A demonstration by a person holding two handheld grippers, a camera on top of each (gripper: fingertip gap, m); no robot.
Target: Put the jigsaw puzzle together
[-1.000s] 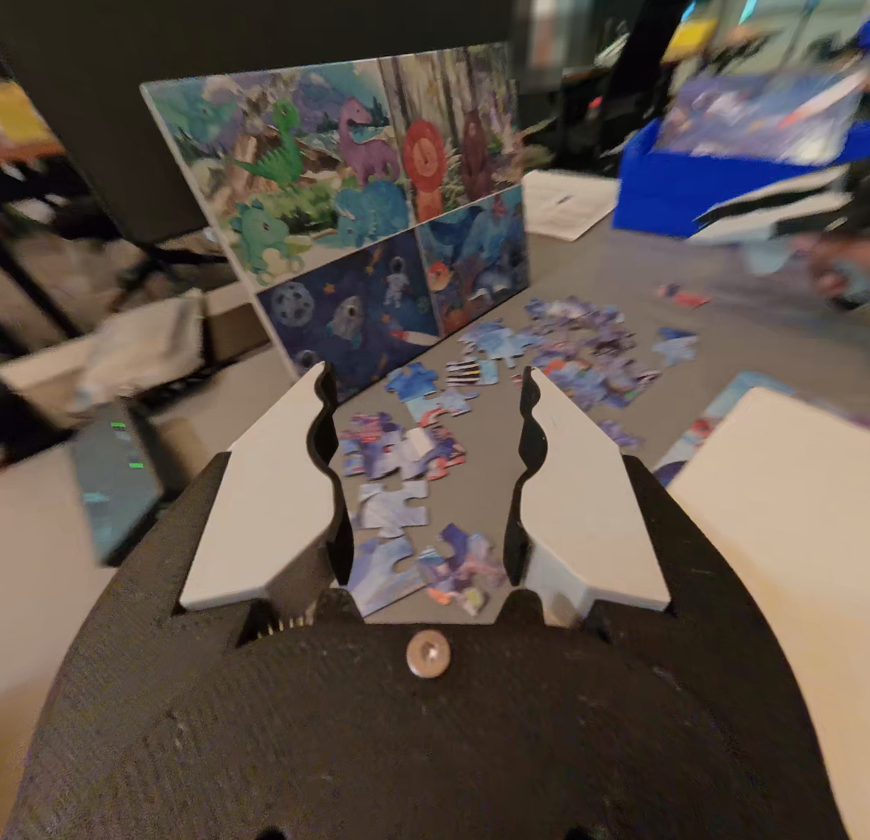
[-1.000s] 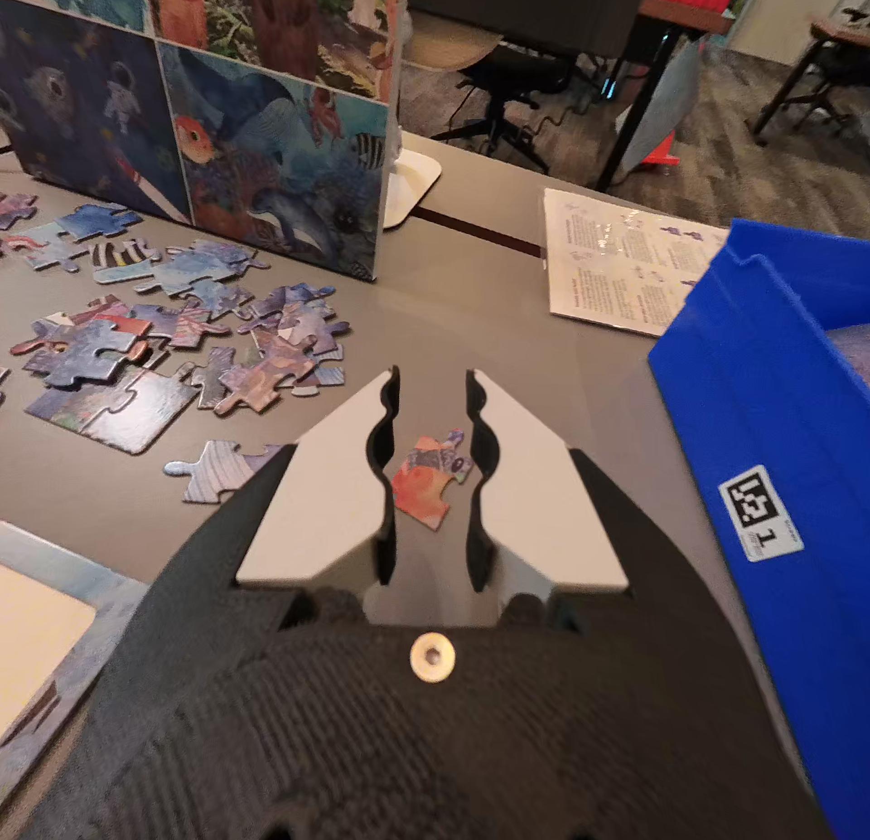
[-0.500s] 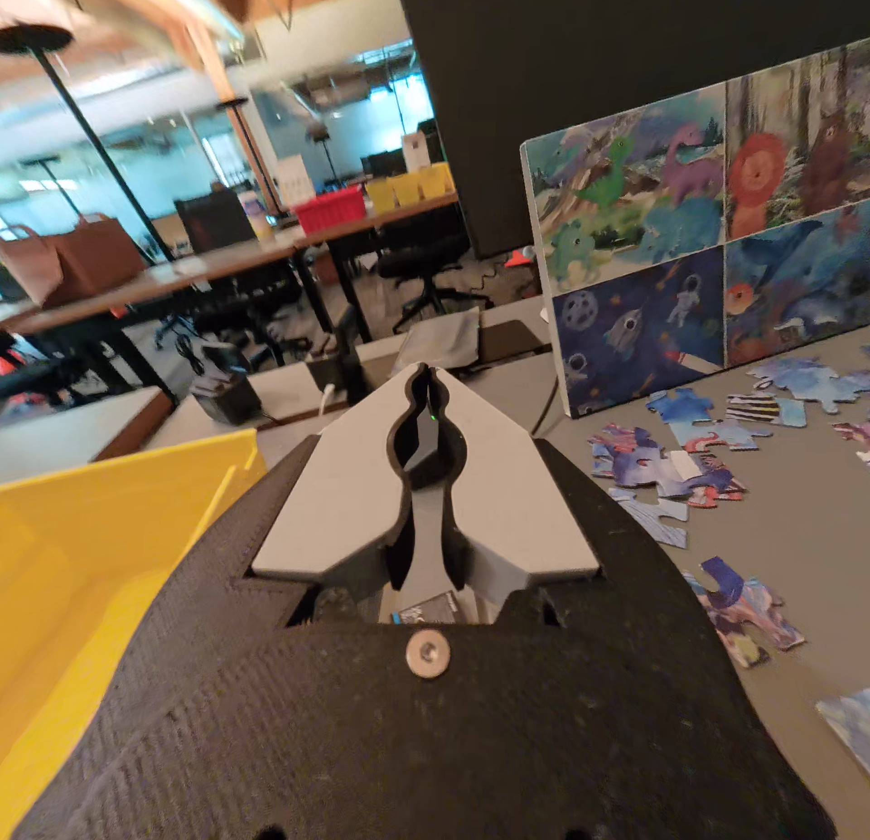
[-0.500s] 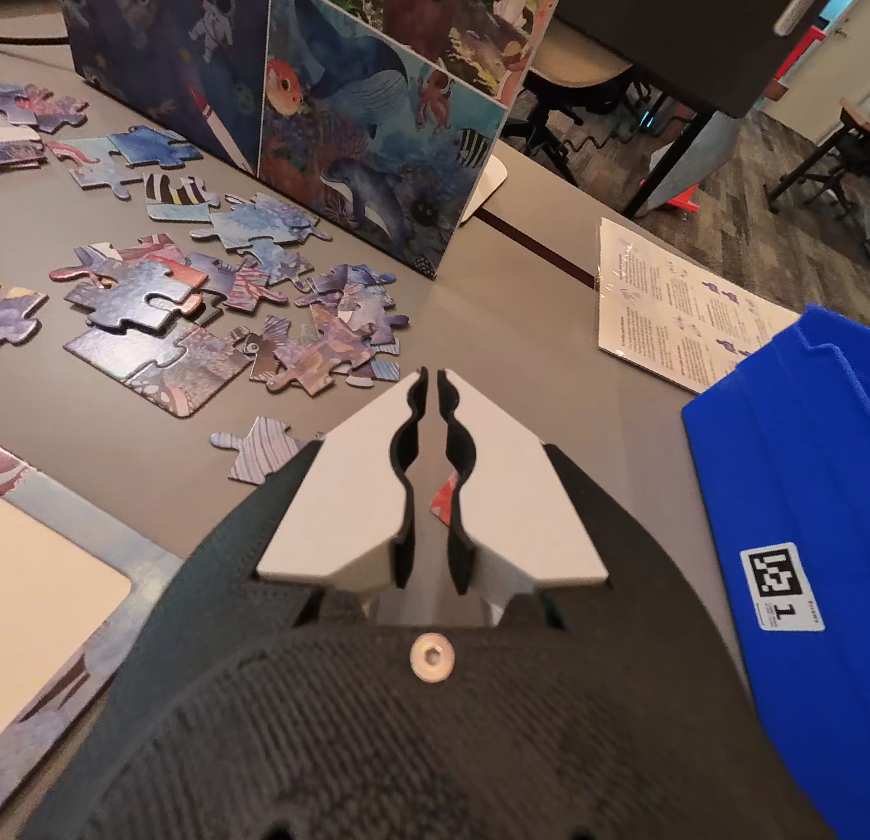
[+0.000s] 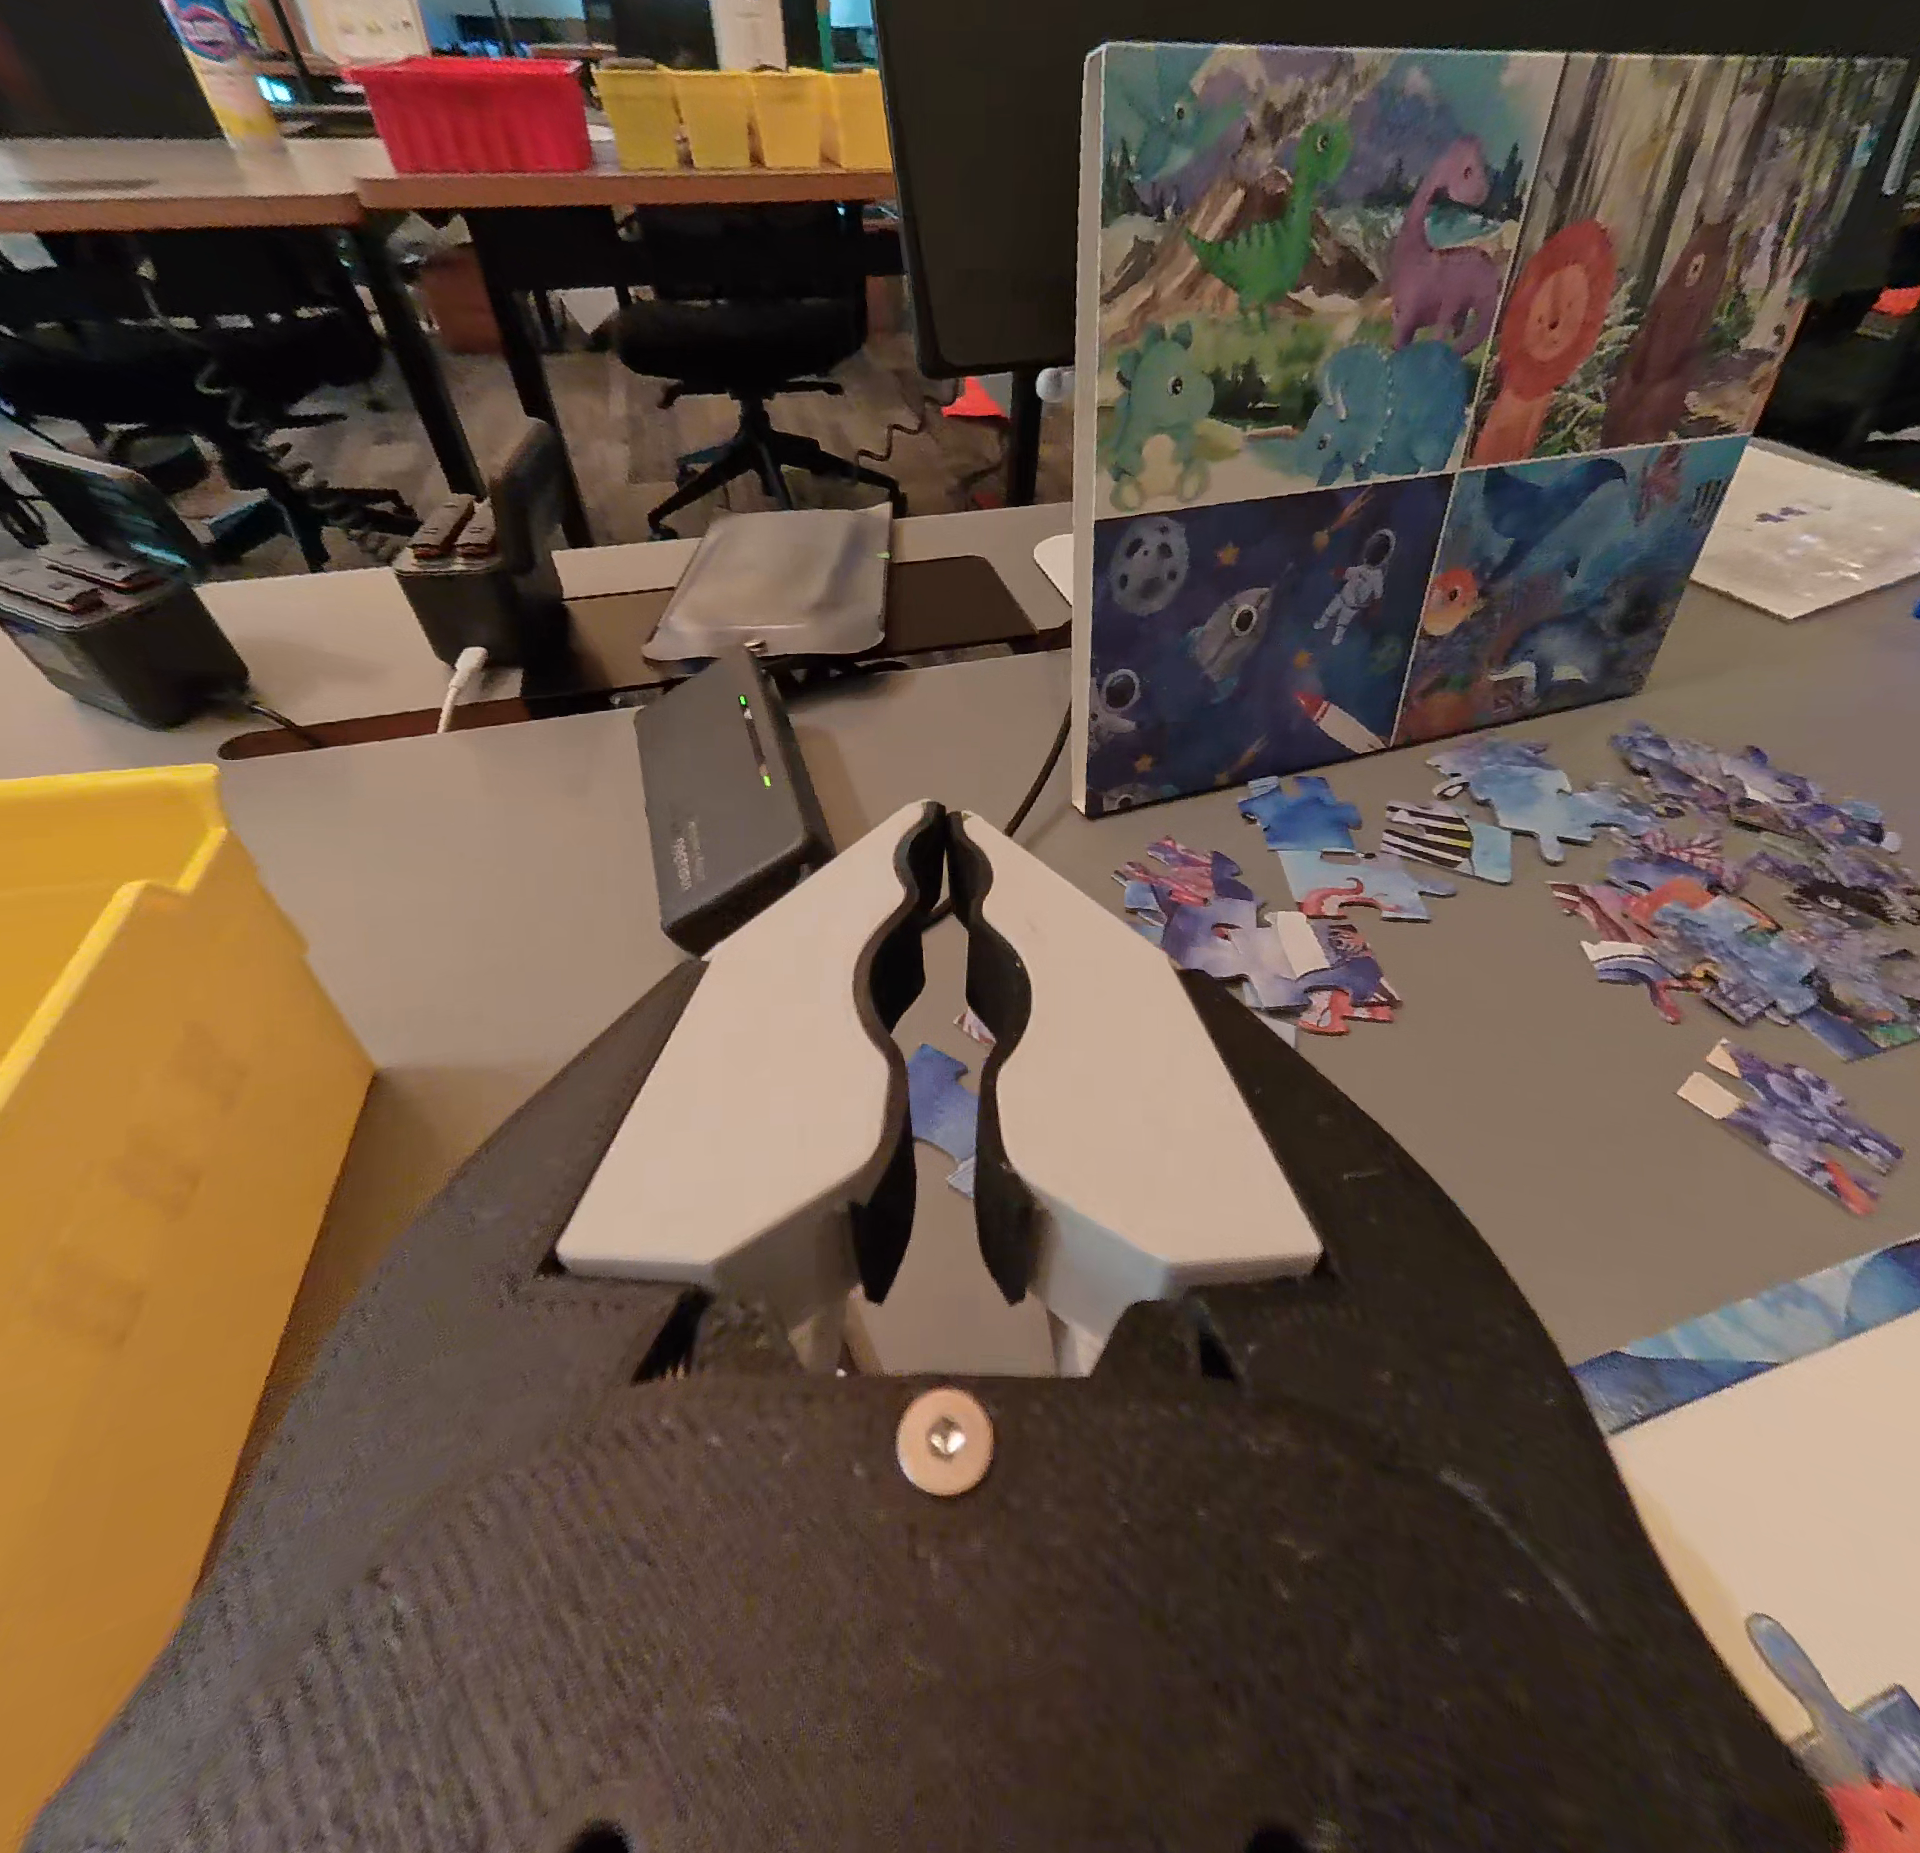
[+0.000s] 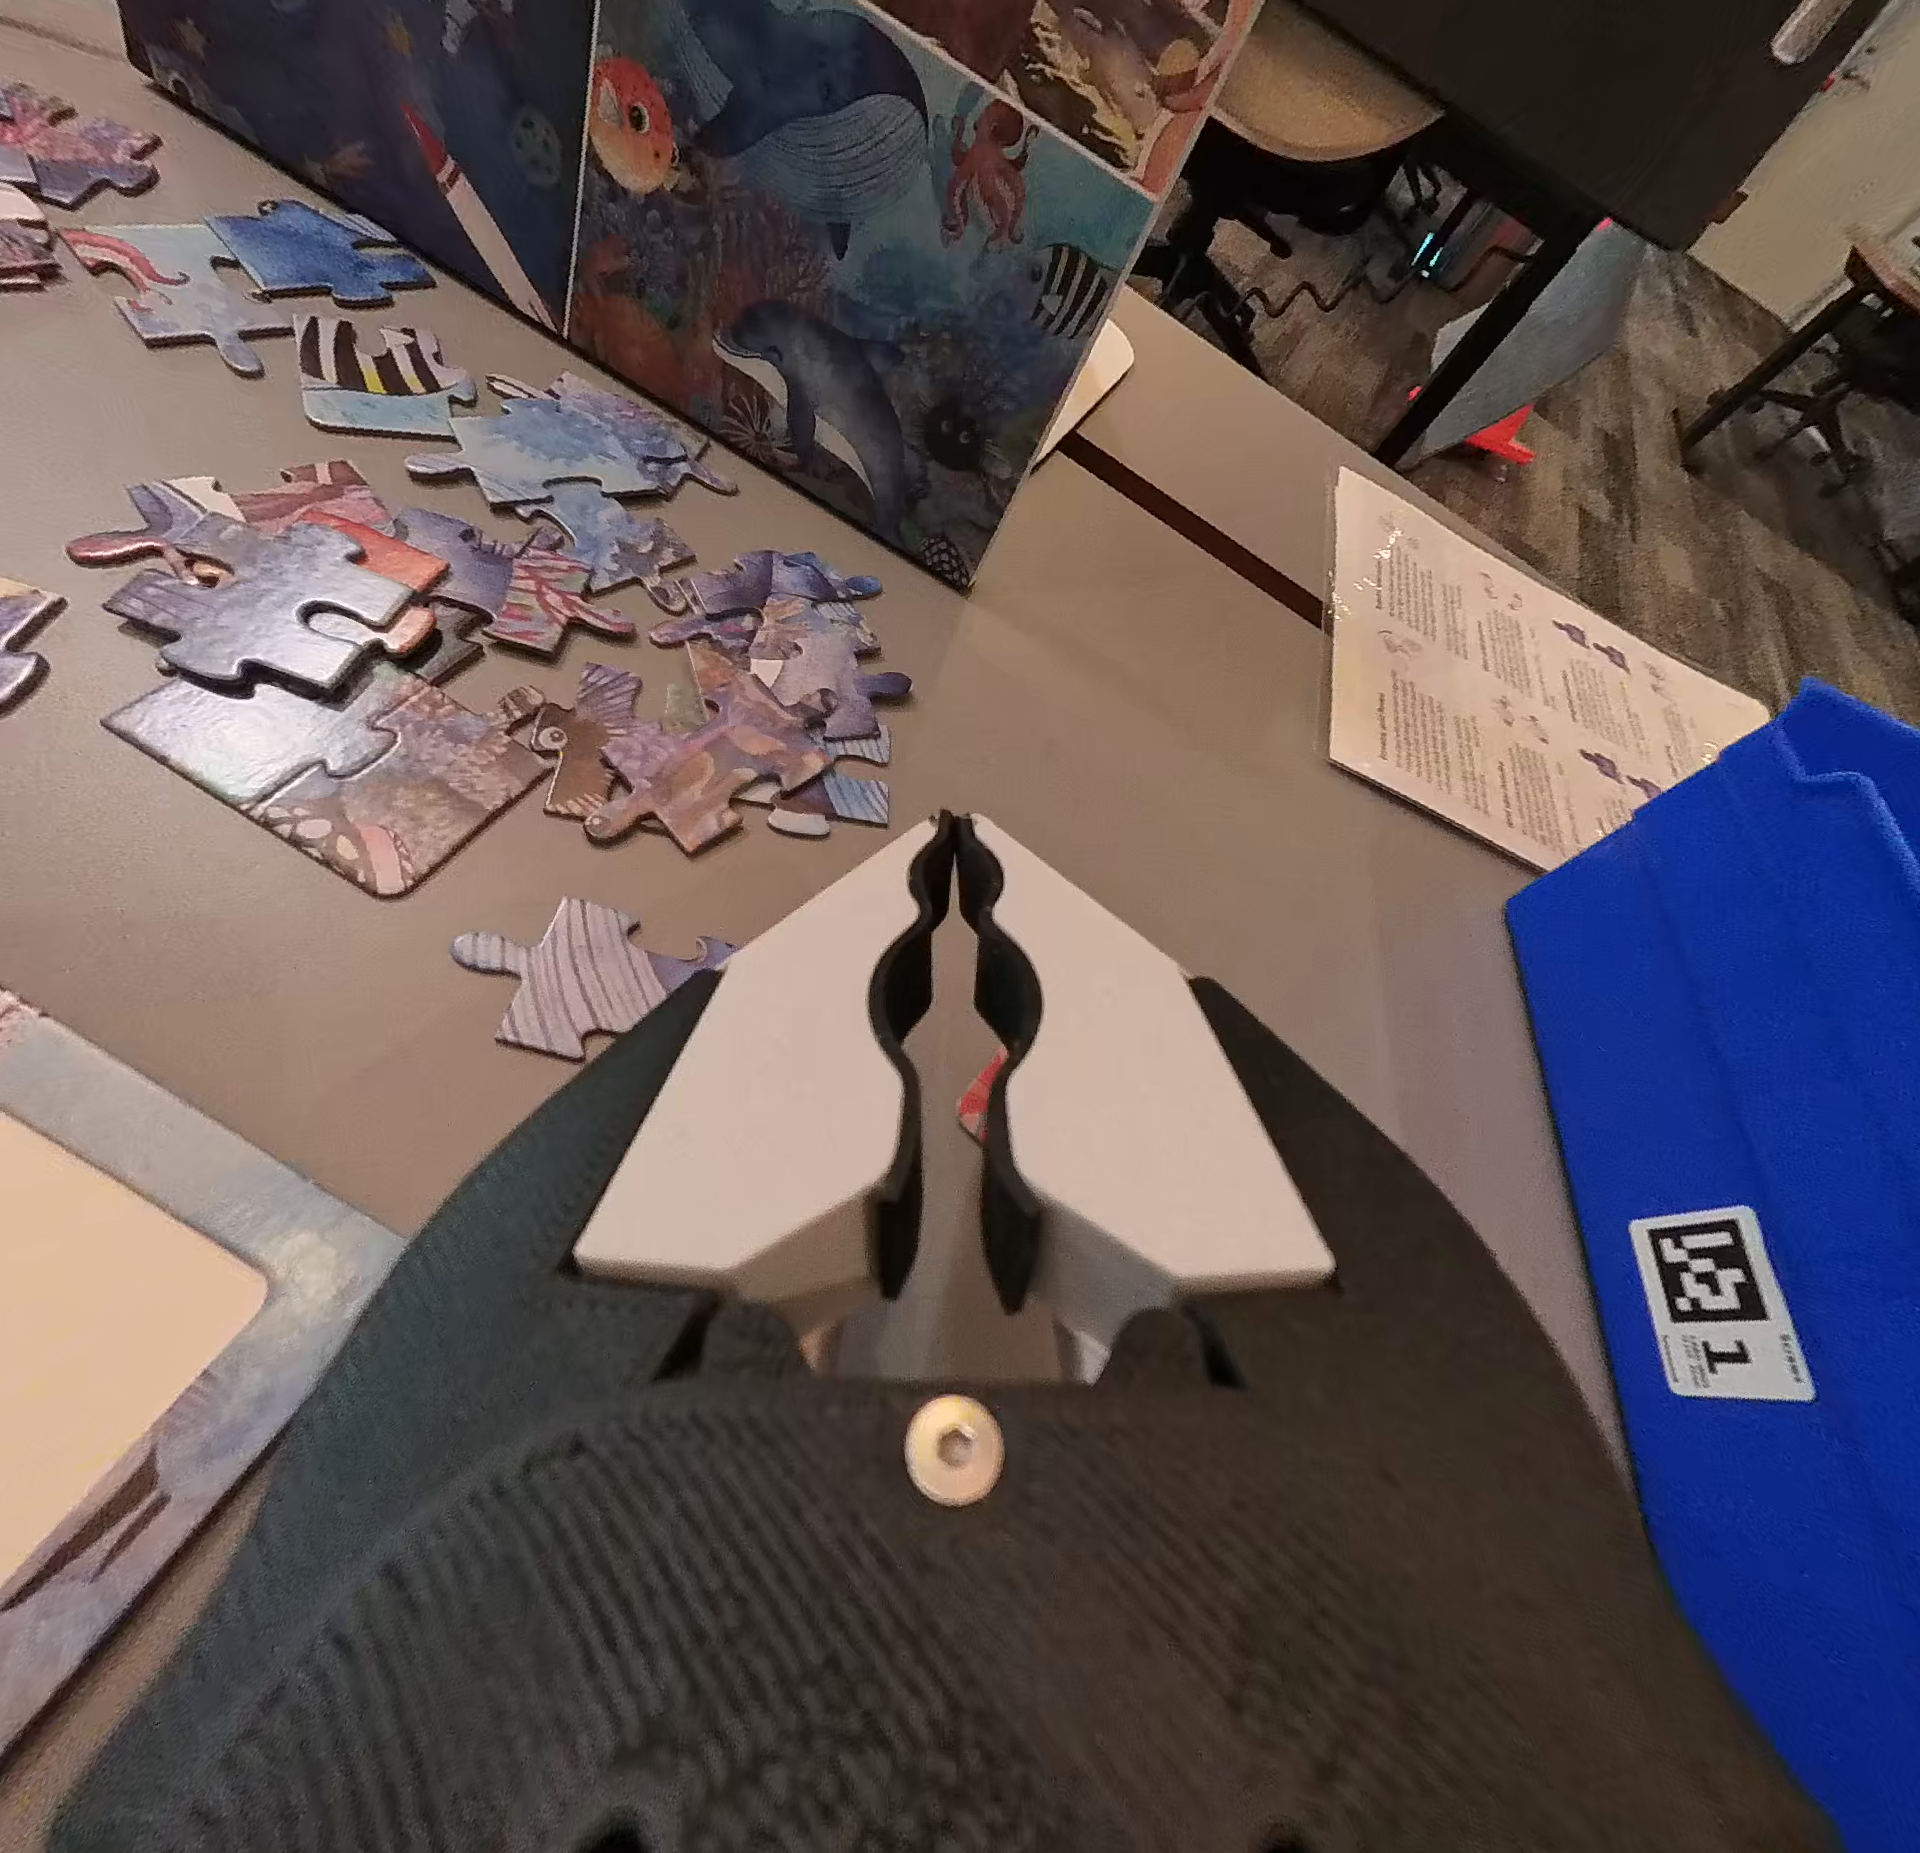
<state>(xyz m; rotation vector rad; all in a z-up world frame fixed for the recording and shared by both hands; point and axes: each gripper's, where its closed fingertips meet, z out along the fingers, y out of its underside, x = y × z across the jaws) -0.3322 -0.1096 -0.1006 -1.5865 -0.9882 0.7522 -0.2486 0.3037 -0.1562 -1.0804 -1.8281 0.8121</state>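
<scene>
You are working on a grey table [image 6: 1122,660]; loose cardboard jigsaw pieces [image 6: 343,650] are lying before the upright picture box [image 5: 1392,421], kept visible for reference; both the left gripper [image 5: 948,816] and the right gripper [image 6: 948,818] are pinched closed, empty.

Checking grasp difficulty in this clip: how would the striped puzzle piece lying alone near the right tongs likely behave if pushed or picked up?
The striped puzzle piece looks like thin, flat card, so it is probably light and fairly stiff. Lying flush on the smooth grey table, it would likely slide rather than roll or tip when pushed. Its low edge gives the right tongs little to pinch.
</scene>
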